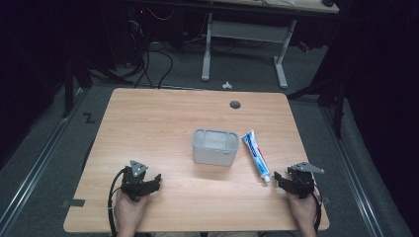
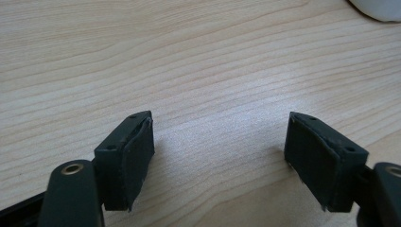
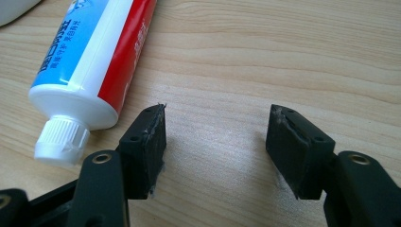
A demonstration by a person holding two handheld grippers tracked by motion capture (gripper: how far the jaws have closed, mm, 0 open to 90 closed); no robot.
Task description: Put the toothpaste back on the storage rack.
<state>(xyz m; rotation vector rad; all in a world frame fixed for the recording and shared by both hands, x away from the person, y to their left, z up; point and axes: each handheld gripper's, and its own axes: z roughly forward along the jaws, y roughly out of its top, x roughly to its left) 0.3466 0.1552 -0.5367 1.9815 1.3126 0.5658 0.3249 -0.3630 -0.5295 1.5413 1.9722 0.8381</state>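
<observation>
Toothpaste tube [image 3: 90, 52], blue-red label, Chinese characters, white cap [image 3: 61, 139]

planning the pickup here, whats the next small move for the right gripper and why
Probably shift the right gripper sideways toward the toothpaste tube until its body sits between the jaws. They stand open with only bare table between them, and the tube lies just outside one jaw, its white cap beside it. The grey box lies farther off.
</observation>
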